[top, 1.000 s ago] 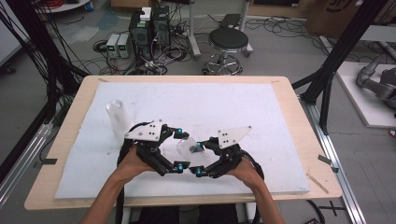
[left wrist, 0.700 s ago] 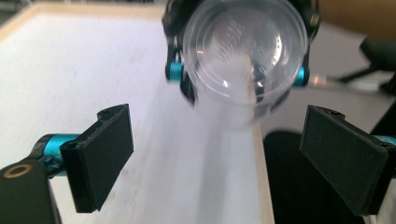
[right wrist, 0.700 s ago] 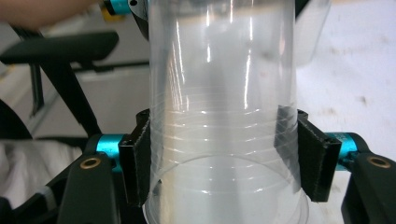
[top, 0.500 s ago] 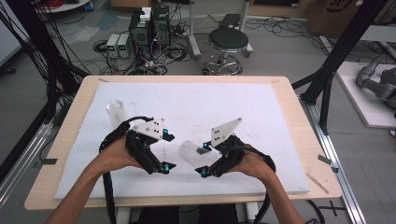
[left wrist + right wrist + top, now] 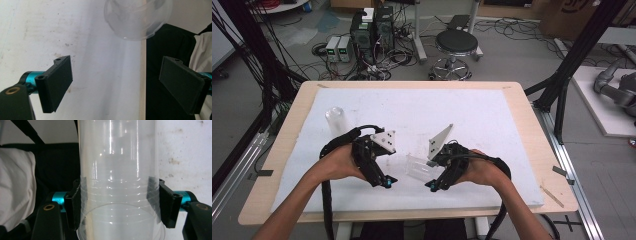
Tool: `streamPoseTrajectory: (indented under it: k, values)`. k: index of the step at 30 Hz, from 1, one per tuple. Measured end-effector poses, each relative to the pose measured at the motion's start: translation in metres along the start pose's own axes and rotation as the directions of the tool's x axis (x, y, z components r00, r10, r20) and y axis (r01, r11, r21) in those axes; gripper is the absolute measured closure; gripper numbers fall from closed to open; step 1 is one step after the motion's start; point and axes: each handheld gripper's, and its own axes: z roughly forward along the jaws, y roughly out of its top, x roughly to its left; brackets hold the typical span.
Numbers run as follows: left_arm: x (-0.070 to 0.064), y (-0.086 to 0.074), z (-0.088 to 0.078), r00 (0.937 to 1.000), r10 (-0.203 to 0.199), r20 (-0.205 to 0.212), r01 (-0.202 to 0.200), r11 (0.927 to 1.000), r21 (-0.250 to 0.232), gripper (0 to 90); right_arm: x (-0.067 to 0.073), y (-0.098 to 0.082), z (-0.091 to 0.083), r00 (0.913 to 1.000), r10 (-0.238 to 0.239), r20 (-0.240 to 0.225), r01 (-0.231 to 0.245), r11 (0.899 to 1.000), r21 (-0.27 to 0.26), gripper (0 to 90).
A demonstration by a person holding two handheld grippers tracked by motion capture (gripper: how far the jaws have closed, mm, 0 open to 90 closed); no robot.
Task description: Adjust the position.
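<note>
A clear plastic cup (image 5: pixel 418 167) lies sideways above the white board, and my right gripper (image 5: pixel 430 174) is shut on it near its rim. In the right gripper view the cup (image 5: pixel 120 157) stands between both pads (image 5: pixel 76 202), and ring lines suggest nested cups. My left gripper (image 5: pixel 384 180) is held a little to the left of the cup, apart from it. In the left gripper view the jaws (image 5: pixel 117 80) stand open with nothing between them; they have just been closing slightly. The cup's base (image 5: pixel 137 17) shows ahead at the top.
A second clear cup (image 5: pixel 336 120) stands upright at the far left of the white board (image 5: pixel 492 125), which covers a wooden table (image 5: pixel 532 150). The table's near edge and the person's clothing lie just below the grippers.
The two grippers were close together around the cup; the left one has drawn away to the left. Both hands have risen, and the right one still has the cup.
</note>
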Motion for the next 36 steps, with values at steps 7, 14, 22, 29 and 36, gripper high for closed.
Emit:
streamPoseTrajectory:
  k: [7,14,22,29,36]
  values:
    - [-0.002,0.012,0.010,0.9995,0.027,0.019,-0.027,0.9996,0.009,12.1,0.001,0.002,0.001,0.9999,0.011,0.004,-0.011,0.999,0.041,33.3]
    - [-0.002,0.025,0.024,0.9980,0.051,0.037,-0.052,0.9984,0.023,15.1,0.002,0.003,0.003,1.0000,0.008,-0.005,-0.008,0.999,0.053,33.4]
    - [-0.002,0.029,0.029,0.9968,0.059,0.053,-0.061,0.9976,0.032,18.7,0.001,0.003,0.004,1.0000,0.005,-0.004,-0.005,0.998,0.065,33.4]
    - [-0.002,0.030,0.029,0.9953,0.066,0.071,-0.068,0.9974,0.024,23.6,0.000,0.004,0.006,1.0000,0.003,-0.005,-0.003,0.998,0.070,33.4]
    - [-0.002,0.030,0.031,0.9942,0.063,0.087,-0.065,0.9976,0.025,28.1,0.000,0.005,0.010,1.0000,0.004,-0.008,-0.003,0.997,0.077,33.5]
